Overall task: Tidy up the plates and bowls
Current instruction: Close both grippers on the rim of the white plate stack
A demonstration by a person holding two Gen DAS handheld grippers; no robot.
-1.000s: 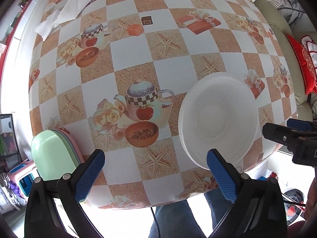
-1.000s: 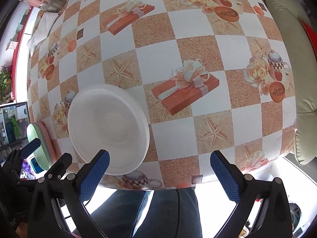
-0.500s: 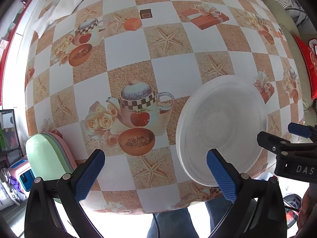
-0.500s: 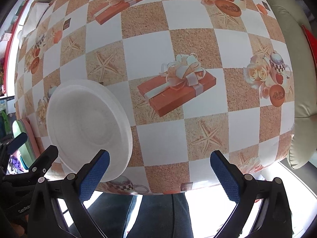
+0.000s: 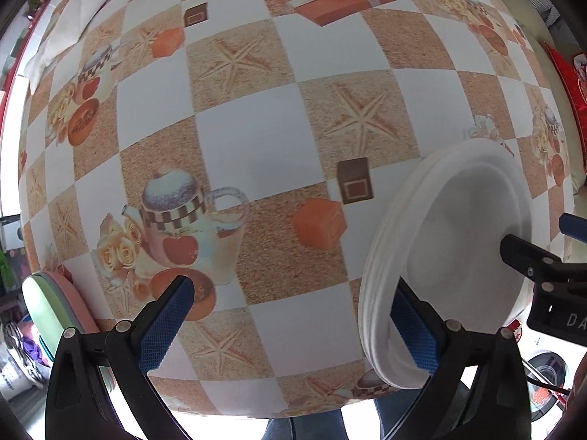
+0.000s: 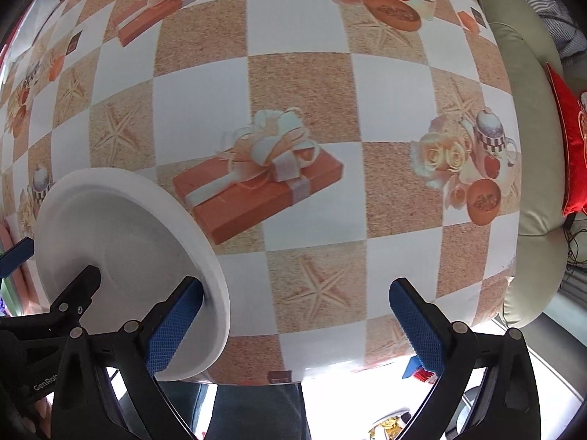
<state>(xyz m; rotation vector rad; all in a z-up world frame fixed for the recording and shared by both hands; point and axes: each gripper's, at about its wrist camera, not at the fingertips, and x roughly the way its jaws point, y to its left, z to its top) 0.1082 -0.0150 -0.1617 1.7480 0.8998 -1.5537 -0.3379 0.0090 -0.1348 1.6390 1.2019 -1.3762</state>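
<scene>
A stack of white plates [image 5: 458, 242] lies near the table's front edge; it also shows in the right wrist view [image 6: 121, 242]. My left gripper [image 5: 290, 326] is open, low over the table; its right finger reaches over the stack's left rim. My right gripper [image 6: 293, 326] is open; its left finger [image 6: 172, 330] is at the stack's right rim. Each gripper shows at the edge of the other's view. A stack of green and pink plates [image 5: 55, 304] sits at the table's left front edge.
The checkered printed tablecloth [image 5: 256, 128] covers the table. A white cloth [image 5: 69, 40] lies at the far left. A beige sofa [image 6: 528, 168] with a red cushion [image 6: 572, 154] stands right of the table. The person's legs are under the front edge.
Both grippers have dropped lower and closer to the table, moving in on either side of the white plate stack. Both stay open.
</scene>
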